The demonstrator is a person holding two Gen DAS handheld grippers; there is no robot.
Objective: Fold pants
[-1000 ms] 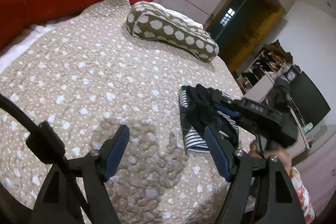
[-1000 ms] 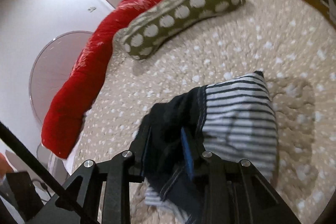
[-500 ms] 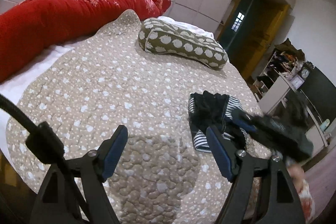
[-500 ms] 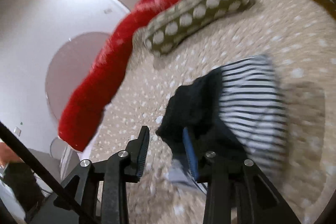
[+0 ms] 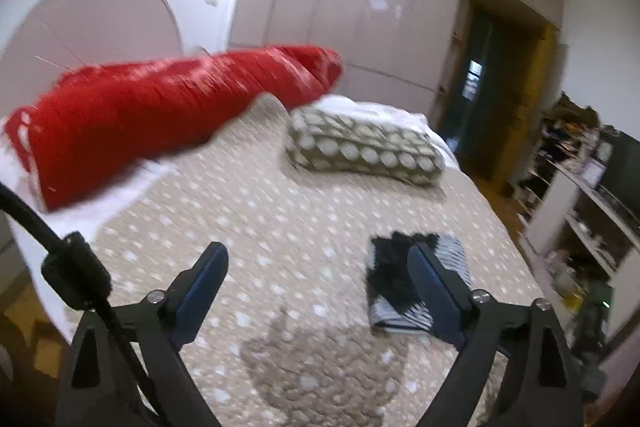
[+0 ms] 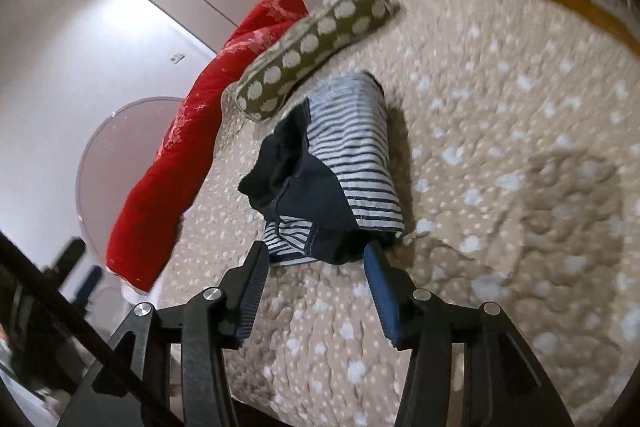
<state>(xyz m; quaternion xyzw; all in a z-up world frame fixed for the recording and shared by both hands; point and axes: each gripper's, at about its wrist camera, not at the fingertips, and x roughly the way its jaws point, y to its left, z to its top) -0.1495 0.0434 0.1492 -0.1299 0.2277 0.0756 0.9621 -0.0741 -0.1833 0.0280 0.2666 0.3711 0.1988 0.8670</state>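
The pants (image 6: 352,147), white with dark stripes and a dark navy part, lie folded in a small bundle on the beige dotted quilt (image 6: 500,107). They also show in the left wrist view (image 5: 404,279), at the right of the bed. My right gripper (image 6: 316,259) is open and empty, just short of the bundle's near edge. My left gripper (image 5: 316,267) is open and empty, held above the quilt (image 5: 260,227) to the left of the pants; its right finger overlaps them in the picture.
A long red cushion (image 5: 160,107) and an olive dotted pillow (image 5: 360,147) lie at the head of the bed. Shelves with clutter (image 5: 580,207) stand at the right, beside a dark doorway (image 5: 492,95). White wardrobes (image 5: 352,7) line the back wall.
My right gripper has let go of the pants, opened and drawn back from them. My left gripper has pulled back and up from the bed, staying open.
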